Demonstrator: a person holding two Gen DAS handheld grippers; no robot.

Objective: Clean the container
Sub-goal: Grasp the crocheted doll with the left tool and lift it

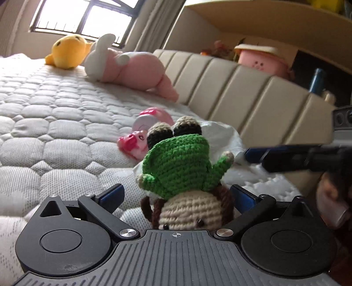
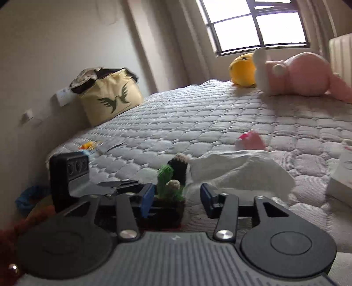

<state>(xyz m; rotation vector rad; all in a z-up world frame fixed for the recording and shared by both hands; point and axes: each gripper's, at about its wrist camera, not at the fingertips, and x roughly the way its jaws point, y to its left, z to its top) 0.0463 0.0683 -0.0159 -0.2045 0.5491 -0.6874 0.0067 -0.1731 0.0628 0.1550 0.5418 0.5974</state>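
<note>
Left wrist view: left tongs [image 1: 176,193] spread wide around a crocheted frog doll [image 1: 182,173] on the bed [image 1: 55,123], pads apparently clear of it. No container identifiable; cleaning appears not begun.

Right wrist view: right tongs [image 2: 176,195] open, empty, low over the bed's near edge, facing the doll and a white cloth [image 2: 239,169].

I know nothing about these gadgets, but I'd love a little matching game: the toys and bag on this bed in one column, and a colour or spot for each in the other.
Things:
1. crocheted frog doll
2. yellow plush toy
3. pink plush rabbit
4. cream bag

Descriptions:
A. lying next to the padded headboard
B. printed with a dark green winged emblem
C. between the left tongs, wearing a green hood
D. nearest the window

Pairs: 1-C, 2-D, 3-A, 4-B
</note>
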